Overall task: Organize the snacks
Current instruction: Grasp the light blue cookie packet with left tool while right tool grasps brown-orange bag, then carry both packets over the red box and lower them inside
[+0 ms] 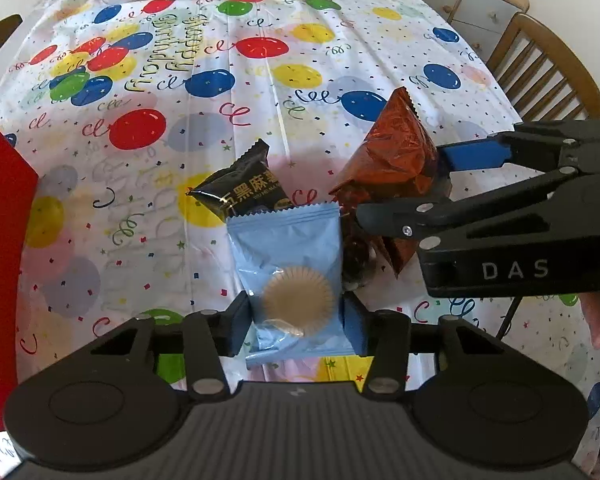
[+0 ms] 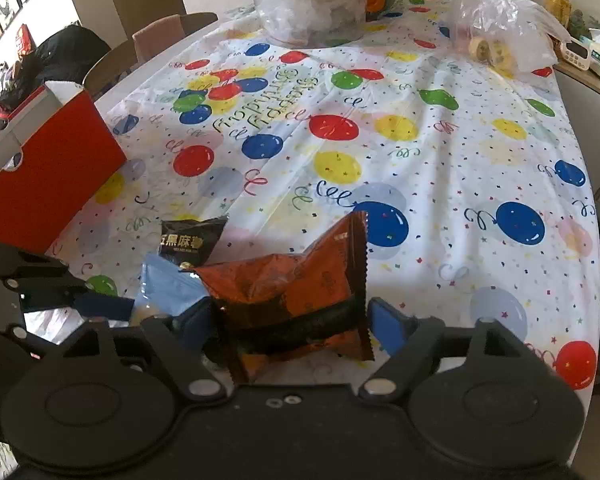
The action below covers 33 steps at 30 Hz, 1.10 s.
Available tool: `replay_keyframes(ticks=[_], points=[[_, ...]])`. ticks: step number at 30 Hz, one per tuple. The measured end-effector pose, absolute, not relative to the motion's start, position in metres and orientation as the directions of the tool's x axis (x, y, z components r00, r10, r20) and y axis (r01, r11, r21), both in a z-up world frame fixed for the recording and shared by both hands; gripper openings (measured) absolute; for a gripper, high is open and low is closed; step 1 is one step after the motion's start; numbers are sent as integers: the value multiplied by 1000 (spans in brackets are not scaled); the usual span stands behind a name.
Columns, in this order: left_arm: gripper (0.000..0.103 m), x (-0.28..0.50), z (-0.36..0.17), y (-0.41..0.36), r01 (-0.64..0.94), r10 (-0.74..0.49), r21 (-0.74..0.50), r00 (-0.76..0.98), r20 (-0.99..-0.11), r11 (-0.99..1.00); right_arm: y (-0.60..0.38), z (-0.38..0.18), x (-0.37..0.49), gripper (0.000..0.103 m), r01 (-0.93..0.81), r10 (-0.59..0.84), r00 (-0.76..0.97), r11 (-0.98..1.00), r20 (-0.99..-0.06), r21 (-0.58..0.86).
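Left wrist view: left claw [image 1: 296,320] grips blue packet [image 1: 290,268]; right claw [image 2: 288,324] grips orange packet [image 2: 300,284].

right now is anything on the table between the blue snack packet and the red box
Nothing visible does. The blue packet sits in the left gripper, and only bare tablecloth lies toward the red box; the black packet is just beyond it.

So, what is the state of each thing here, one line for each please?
Blue packet: sealed, held by left gripper.
Orange packet: sealed, crumpled, held by right gripper.
Black packet: sealed, lying on table.
Red box: open on top.
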<state>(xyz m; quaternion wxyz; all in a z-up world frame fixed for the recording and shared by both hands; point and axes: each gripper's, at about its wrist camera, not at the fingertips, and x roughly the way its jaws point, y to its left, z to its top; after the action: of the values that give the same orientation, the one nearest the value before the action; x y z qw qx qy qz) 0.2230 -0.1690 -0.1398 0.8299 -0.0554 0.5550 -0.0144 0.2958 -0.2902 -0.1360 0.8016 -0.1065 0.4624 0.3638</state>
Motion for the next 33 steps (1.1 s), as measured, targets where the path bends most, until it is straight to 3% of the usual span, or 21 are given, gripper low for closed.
replay_keyframes(ticks=[8,33], points=[[47,216,-138,-167,-42,-104,-131,390,-915,990,-293,-133,287,62,-671,483,319,723,-816,165],[47,146,-65,-121,-28,-118,-148,468,-876,989,-299,-68,215,62,-636,482,361,753,-799,167]])
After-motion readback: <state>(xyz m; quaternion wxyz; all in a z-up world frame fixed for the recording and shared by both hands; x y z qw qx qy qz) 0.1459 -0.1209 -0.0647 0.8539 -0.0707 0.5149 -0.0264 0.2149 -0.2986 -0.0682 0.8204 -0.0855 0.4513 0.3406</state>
